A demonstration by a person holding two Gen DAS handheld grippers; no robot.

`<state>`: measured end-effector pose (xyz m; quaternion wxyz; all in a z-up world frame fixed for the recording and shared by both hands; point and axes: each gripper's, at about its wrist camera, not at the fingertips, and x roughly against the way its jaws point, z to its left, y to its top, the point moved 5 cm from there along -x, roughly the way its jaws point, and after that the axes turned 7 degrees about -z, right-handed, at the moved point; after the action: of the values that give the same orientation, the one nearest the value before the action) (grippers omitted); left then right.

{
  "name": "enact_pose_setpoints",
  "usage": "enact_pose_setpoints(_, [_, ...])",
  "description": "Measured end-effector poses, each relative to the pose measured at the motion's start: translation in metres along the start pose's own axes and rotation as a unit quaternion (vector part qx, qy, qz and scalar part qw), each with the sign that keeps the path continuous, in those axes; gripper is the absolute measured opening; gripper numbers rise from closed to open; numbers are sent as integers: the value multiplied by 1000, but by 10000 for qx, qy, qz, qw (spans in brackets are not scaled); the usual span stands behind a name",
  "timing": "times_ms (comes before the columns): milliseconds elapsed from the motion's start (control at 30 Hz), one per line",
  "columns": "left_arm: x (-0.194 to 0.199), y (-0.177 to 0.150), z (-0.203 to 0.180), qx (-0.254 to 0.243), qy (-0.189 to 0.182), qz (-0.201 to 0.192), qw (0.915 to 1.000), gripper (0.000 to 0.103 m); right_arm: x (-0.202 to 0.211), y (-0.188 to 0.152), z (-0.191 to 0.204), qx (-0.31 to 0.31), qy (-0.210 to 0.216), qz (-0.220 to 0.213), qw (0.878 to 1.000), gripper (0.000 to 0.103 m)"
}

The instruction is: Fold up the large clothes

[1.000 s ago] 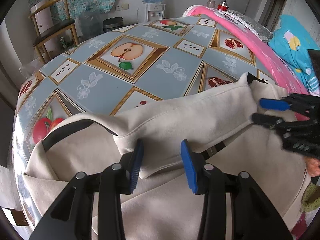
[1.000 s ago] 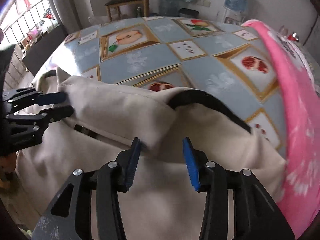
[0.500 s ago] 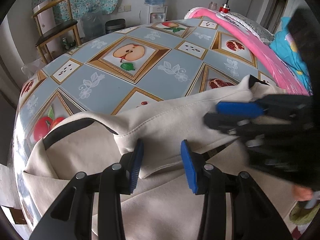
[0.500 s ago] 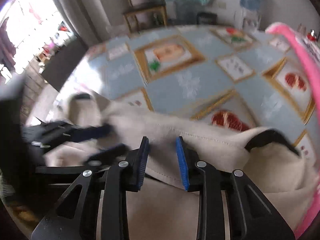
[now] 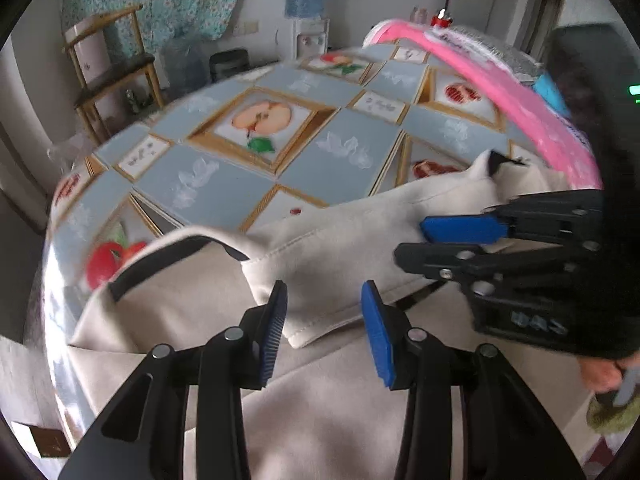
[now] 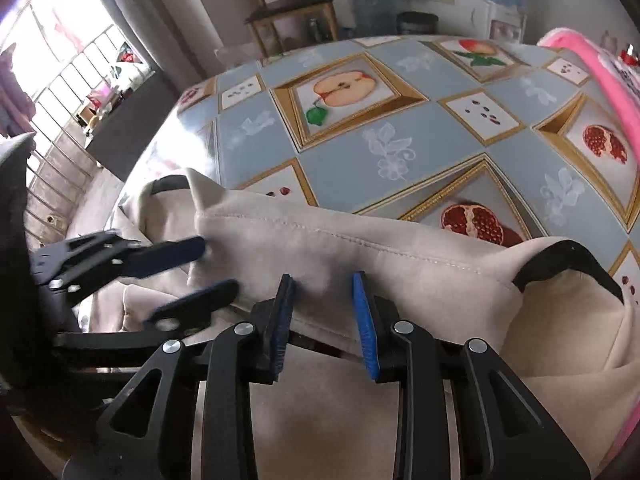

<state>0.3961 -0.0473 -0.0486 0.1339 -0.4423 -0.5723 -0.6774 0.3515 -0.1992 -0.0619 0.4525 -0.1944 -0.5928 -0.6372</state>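
Both claws straddle the folded cream flap of the garment point(image 5: 344, 248) at the counter's point(image 5: 224, 184) near edge: left claw point(image 5: 324, 328) half-open, right claw point(image 6: 324, 312) narrower, its jaws having just been closing around cloth. Pinch both layers evenly before lifting, I'd say.

left tongs point(image 5: 324, 330) parted, right tongs point(image 6: 324, 320) narrower

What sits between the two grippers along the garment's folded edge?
Only the beige garment itself: its stitched folded band runs from the left gripper to the right gripper, clearest in the right wrist view.
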Motion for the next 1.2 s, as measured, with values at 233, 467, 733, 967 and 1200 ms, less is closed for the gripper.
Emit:
enact_pose_setpoints(233, [-14,-17,21,226,-74,275,9993,39,10,0,-6,-357,318,-54,9988,28])
enact_pose_setpoints(467, [-14,-12,25,256,-98,247,9993,40,1,-10,-1,122,-179,17,9998,28])
enact_pose_setpoints(733, [15,11,29,526,-144,-376,9978,39,3,-17,3,397,-425,-202,9981,28])
enact_pose_setpoints(967, [-23,-4,16,174,253,186,9994,39,28,-27,-33,235,-602,-312,9974,29])
enact_pose_setpoints(1200, [-24,-8,23,445,39,173,9989,39,46,-18,-55,-80,-459,-378,9982,34])
